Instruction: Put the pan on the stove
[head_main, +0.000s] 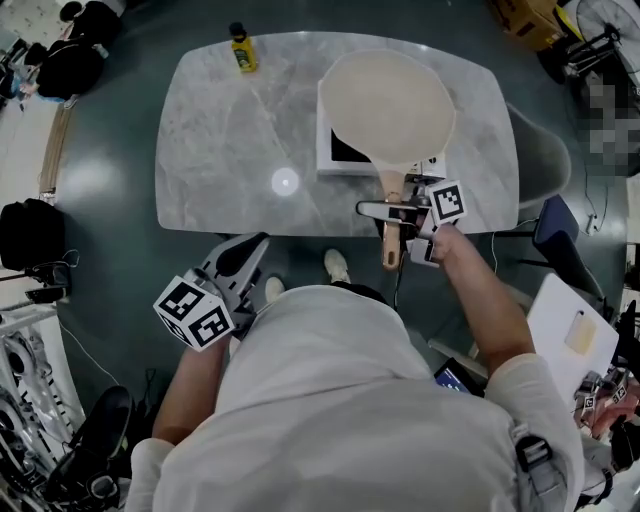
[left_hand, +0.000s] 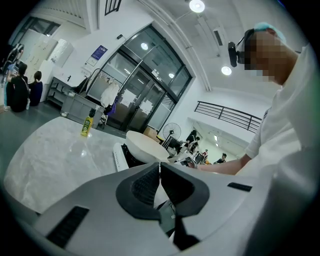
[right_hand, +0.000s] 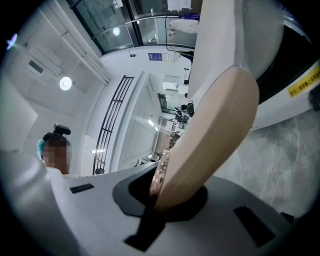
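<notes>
Head view, with both gripper views. The cream-coloured pan (head_main: 385, 105) sits directly over the white-rimmed, dark-topped stove (head_main: 333, 152) towards the right of the grey marbled desk (head_main: 230, 130), covering most of it. Whether its base rests on the stove cannot be told. Its wooden handle (head_main: 392, 200) projects towards the person, past the near edge of the desk. The right tongs (head_main: 385, 210) come in from the right and are clamped across this handle, and the right gripper view confirms the pads closed tight on the wood (right_hand: 210, 135). The left tongs (head_main: 245, 250) are held off the desk, near the person's body, with the jaws closed together and nothing between them (left_hand: 160, 182). A yellow bottle (head_main: 242, 48) stands upright at the far edge of the desk, well apart from the pan.
</notes>
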